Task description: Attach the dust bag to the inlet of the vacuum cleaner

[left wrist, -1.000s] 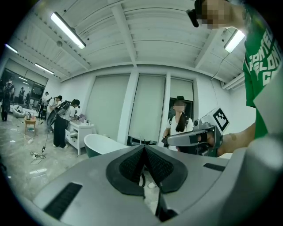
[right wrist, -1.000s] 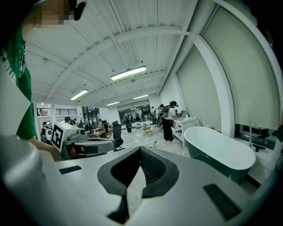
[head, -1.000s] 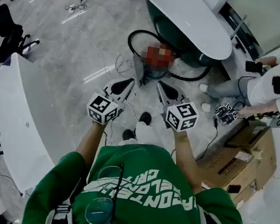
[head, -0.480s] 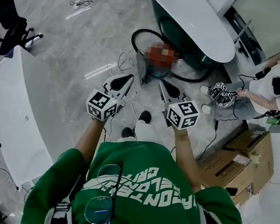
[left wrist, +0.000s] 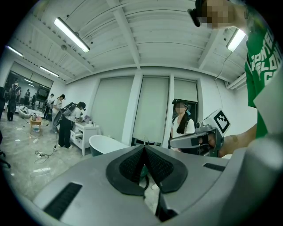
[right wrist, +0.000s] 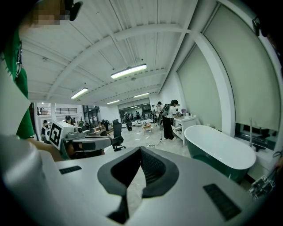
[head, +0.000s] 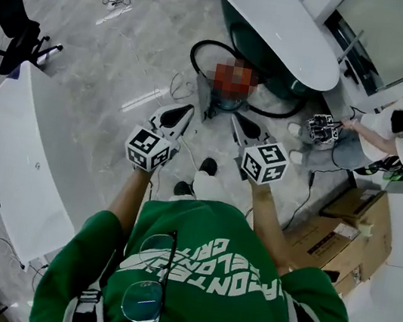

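Bright, even light fills the room. In the left gripper view 2 ceiling tubes glow: one tube light point(left wrist: 72, 34) at upper left, and a second tube light point(left wrist: 235, 39) at upper right, blown out to white. The right gripper view has a third tube light point(right wrist: 128, 71) at top centre. Both gripper views bend straight lines strongly and fall to black in the corners. The left gripper point(left wrist: 144, 150) and right gripper point(right wrist: 140, 151), close to the lens, look soft. In the head view the marble floor point(head: 118, 66) carries pale glare streaks, and shadows are faint.
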`<state>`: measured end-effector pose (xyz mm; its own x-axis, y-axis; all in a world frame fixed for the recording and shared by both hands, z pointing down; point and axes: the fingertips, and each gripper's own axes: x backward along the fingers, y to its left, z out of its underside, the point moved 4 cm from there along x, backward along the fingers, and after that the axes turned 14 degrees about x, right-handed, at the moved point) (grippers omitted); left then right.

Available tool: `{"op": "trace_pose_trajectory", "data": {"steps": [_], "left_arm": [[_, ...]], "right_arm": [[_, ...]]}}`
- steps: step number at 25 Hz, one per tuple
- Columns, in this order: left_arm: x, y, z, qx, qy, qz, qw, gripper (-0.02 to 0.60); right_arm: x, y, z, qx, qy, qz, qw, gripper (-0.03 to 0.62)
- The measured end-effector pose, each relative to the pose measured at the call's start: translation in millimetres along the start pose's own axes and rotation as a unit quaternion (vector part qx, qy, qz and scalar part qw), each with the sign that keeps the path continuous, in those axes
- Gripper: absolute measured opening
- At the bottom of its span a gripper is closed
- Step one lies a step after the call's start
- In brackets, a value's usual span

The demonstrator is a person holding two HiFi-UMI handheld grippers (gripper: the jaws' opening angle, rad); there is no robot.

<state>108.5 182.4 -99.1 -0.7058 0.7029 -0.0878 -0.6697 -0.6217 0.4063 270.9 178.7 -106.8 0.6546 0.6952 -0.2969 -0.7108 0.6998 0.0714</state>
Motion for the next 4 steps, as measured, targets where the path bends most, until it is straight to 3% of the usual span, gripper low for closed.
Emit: {"op": "trace_pose_trajectory", "data": {"steps": [4], "left_arm": [[-1.1, -0.7, 1.8, 0.0, -0.001, 0.0, 1.0, 0.003]], "right_arm": [[0.2, -0.6, 2.9, 0.002, 0.001, 0.001, 1.0, 0.009]]}}
